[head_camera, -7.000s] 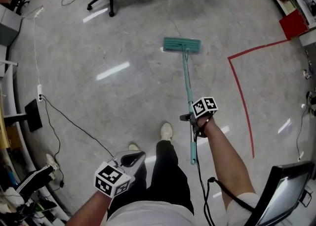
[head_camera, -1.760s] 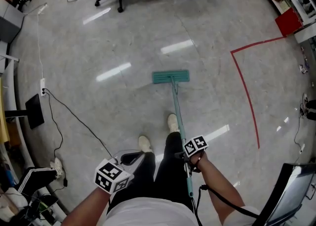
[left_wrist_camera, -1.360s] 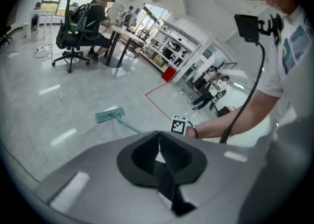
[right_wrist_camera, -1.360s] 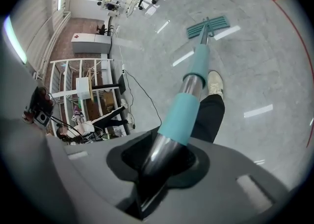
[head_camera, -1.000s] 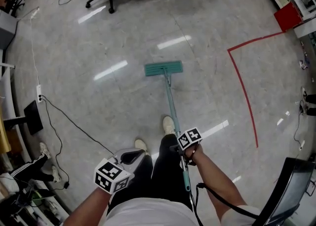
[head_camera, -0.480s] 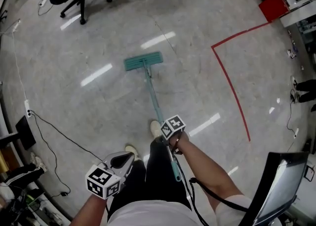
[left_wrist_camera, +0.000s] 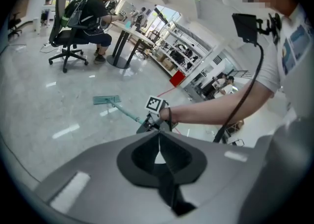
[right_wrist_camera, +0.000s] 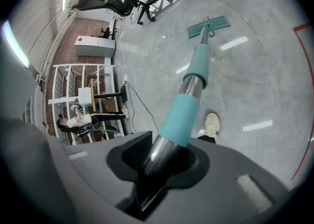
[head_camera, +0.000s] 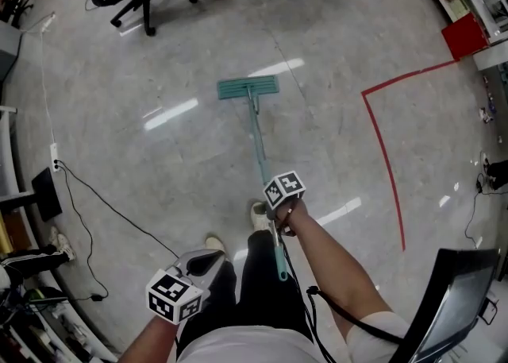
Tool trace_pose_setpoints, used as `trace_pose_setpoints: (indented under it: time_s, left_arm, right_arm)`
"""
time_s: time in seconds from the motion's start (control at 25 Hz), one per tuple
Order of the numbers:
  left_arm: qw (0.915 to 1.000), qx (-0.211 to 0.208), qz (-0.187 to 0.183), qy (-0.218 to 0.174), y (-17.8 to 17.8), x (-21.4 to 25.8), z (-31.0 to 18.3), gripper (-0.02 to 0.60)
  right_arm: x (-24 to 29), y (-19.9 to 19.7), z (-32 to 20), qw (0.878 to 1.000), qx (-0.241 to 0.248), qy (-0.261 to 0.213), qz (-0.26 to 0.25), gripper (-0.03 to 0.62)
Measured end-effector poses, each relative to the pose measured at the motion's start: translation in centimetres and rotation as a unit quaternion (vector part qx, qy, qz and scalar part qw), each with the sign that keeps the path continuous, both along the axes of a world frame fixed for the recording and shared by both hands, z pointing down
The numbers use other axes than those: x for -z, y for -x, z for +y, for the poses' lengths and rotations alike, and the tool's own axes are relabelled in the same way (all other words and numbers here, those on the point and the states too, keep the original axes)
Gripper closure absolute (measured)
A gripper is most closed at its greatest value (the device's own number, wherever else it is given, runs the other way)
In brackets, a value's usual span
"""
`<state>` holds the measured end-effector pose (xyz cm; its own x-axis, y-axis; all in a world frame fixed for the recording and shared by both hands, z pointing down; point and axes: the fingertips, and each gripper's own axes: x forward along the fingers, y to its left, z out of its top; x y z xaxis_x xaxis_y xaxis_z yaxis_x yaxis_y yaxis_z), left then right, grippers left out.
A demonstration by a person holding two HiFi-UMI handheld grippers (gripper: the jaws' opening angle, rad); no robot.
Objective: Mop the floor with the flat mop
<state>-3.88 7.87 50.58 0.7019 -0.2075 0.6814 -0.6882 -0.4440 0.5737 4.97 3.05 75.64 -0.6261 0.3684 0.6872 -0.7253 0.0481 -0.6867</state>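
The right tongs (head_camera: 278,209) are pinching the metal handle (right_wrist_camera: 160,157) of the flat mop (head_camera: 255,127) near its upper end. The handle slopes forward and down to the teal mop head (head_camera: 248,88), which lies flat on the grey polished floor (head_camera: 159,171), ahead of the person's white shoe (head_camera: 259,214). The left tongs (head_camera: 205,261) are pressed together on nothing, low beside the leg and apart from the mop. A red tape line (head_camera: 382,147) crosses the floor on the right.
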Motion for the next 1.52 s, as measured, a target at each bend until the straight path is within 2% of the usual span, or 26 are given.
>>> trace_pose_setpoints:
  time_s: [0.2, 0.48, 0.68, 0.92, 1.28, 1.52]
  left_arm:
    - [0.9992, 0.04, -0.01, 0.001, 0.1, 0.0, 0.1, 0.574]
    - [0.9978, 0.065, -0.013, 0.002, 0.2, 0.0, 1.1, 0.574]
    - [0.997, 0.077, -0.012, 0.002, 0.8, -0.1, 2.0, 0.574]
    - [0.9981, 0.061, -0.002, -0.006, 1.3, 0.3, 2.9, 0.574]
    - [0.9996, 0.01, 0.014, -0.023, 2.7, 0.7, 4.8, 0.574]
    - [0.9994, -0.013, 0.014, -0.027, 4.4, 0.6, 7.5, 0.574]
  right_arm:
    - [-0.5, 0.4, -4.3, 1.0, 0.006, -0.003, -0.006, 0.497]
    - [-1.3, -0.7, -11.9, 1.0, 0.011, -0.012, 0.013, 0.5]
    - [-0.6, -1.7, -11.9, 1.0, 0.019, -0.013, 0.017, 0.5]
    - [0.9, -3.3, -5.1, 1.0, 0.011, -0.014, 0.015, 0.499]
    - [3.8, -3.1, 10.7, 1.0, -0.003, 0.004, 0.0, 0.493]
    - [5.2, -2.3, 19.9, 1.0, 0.014, 0.019, -0.002, 0.491]
